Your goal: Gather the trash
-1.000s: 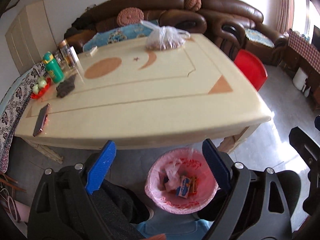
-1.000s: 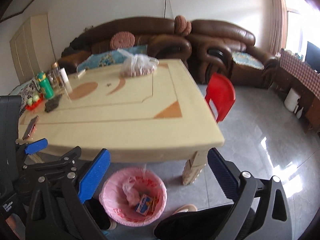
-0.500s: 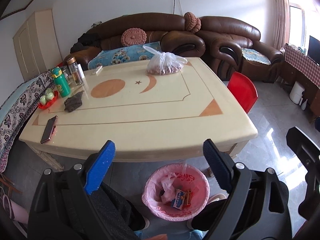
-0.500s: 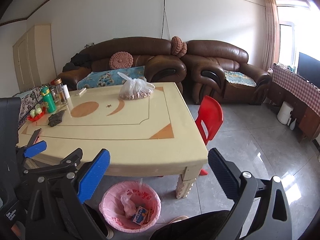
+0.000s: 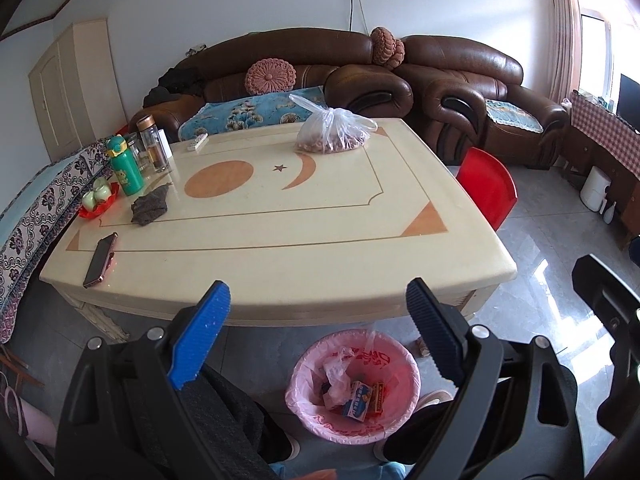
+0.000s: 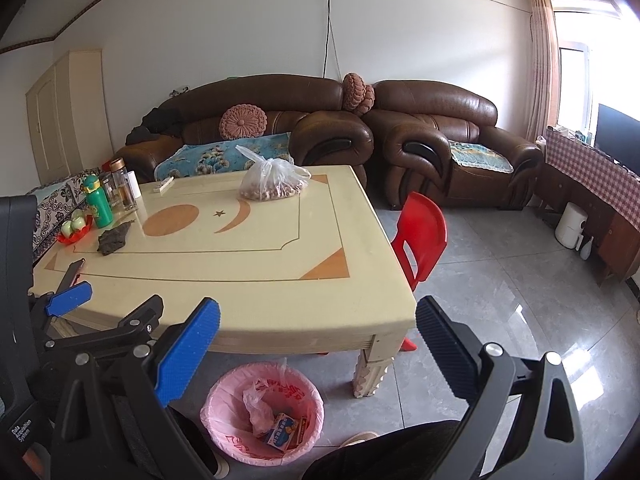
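Observation:
A bin with a pink liner stands on the floor in front of the cream table; it also shows in the right wrist view. It holds a crumpled plastic bag and small cardboard boxes. My left gripper is open and empty, raised above the bin near the table's front edge. My right gripper is open and empty, to the right of the left one. A dark rag lies on the table at the left.
On the table are a clear bag of nuts, a phone, a green bottle, glass bottles and a red dish. A red chair stands at the table's right. Brown sofas line the back wall. Grey tiled floor lies to the right.
Both grippers have risen and drawn back from the bin, so the view now takes in the whole table and the sofas. Both stay open and empty.

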Tool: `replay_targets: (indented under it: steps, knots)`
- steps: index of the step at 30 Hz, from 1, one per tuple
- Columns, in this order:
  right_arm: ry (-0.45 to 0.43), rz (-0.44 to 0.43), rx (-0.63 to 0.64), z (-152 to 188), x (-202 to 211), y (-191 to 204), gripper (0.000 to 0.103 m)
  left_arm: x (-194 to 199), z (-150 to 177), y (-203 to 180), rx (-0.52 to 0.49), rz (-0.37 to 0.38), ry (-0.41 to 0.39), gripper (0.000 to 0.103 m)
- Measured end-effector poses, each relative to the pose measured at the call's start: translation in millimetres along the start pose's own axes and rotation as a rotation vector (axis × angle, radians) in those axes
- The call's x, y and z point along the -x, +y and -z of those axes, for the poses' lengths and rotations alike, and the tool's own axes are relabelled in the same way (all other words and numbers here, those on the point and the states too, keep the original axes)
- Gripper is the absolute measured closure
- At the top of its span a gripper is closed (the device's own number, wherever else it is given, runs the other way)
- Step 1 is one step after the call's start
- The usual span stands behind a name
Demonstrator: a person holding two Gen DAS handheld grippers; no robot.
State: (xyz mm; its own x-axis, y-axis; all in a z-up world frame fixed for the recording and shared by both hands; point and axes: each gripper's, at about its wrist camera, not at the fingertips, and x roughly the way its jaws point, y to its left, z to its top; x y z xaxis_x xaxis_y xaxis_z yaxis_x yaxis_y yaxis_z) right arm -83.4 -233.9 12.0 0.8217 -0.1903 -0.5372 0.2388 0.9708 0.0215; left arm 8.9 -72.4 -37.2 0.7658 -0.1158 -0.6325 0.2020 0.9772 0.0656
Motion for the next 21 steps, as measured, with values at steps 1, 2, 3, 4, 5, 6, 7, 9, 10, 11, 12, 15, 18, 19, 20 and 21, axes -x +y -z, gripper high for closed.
replay_targets:
  steps: [1, 2, 3, 4, 5, 6, 7, 9, 10, 11, 12, 15, 18, 19, 20, 21]
  knots:
    - [0.0, -0.001, 0.0, 0.0, -0.3, 0.0, 0.007, -0.1, 0.1, -0.3, 0.0, 0.003, 0.002, 0.016]
    - [0.0, -0.001, -0.001, -0.3, 0.3, -0.3, 0.007, 0.0, 0.0, -0.7, -0.001, 0.003, 0.003, 0.016]
    - [0.002, -0.001, 0.0, -0.5, -1.1, 0.4, 0.007, 0.1, -0.1, -0.8, 0.0, 0.002, 0.001, 0.016]
    - [0.002, 0.0, 0.0, -0.5, -1.1, 0.3, 0.007, 0.0, -0.2, -0.8, 0.0, 0.001, 0.001, 0.016]
    - [0.001, -0.001, 0.0, -0.4, -1.1, 0.3, 0.007, 0.2, -0.2, -0.9, -0.001, 0.003, 0.001, 0.016]
    - [0.001, -0.001, 0.0, -0.6, -1.0, 0.3, 0.007, 0.4, -0.2, -1.3, -0.001, 0.004, 0.001, 0.016]
    - [0.0, 0.0, -0.001, -0.8, -0.7, 0.1, 0.007, 0.8, 0.0, -1.3, -0.002, 0.003, 0.0, 0.016]
    - [0.002, -0.003, -0.001, -0.6, -1.1, 0.1, 0.007, 1.0, 0.2, -1.4, -0.002, 0.003, 0.0, 0.015]
    - [0.002, -0.003, -0.001, -0.6, -0.9, 0.0, 0.007, 0.9, 0.3, -1.5, -0.002, 0.003, 0.001, 0.015]
    - [0.001, -0.001, -0.001, -0.4, -1.1, 0.1, 0.007, 1.0, 0.4, -1.7, -0.002, 0.004, 0.001, 0.015]
    - [0.001, -0.001, 0.0, -0.5, -1.0, -0.1, 0.007, 1.0, 0.3, -1.7, -0.002, 0.003, 0.001, 0.015]
    - [0.001, -0.001, 0.002, -1.2, -1.4, -0.2, 0.007, 0.9, 0.4, -1.5, -0.002, 0.002, 0.001, 0.015]
    - [0.001, -0.003, -0.002, -1.3, -1.0, 0.0, 0.007, 1.1, 0.6, -1.8, -0.004, 0.002, 0.001, 0.015]
    - [0.001, -0.002, -0.001, -1.5, -0.8, 0.0, 0.007, 1.0, 0.4, -1.4, -0.003, 0.001, 0.001, 0.015]
    - [0.001, -0.001, 0.0, -1.7, -0.8, -0.2, 0.007, 1.3, 0.3, -1.3, -0.002, 0.002, 0.0, 0.015]
    - [0.001, -0.002, -0.001, -1.3, -1.1, -0.1, 0.007, 1.6, 0.0, -1.2, -0.001, 0.001, 0.0, 0.015]
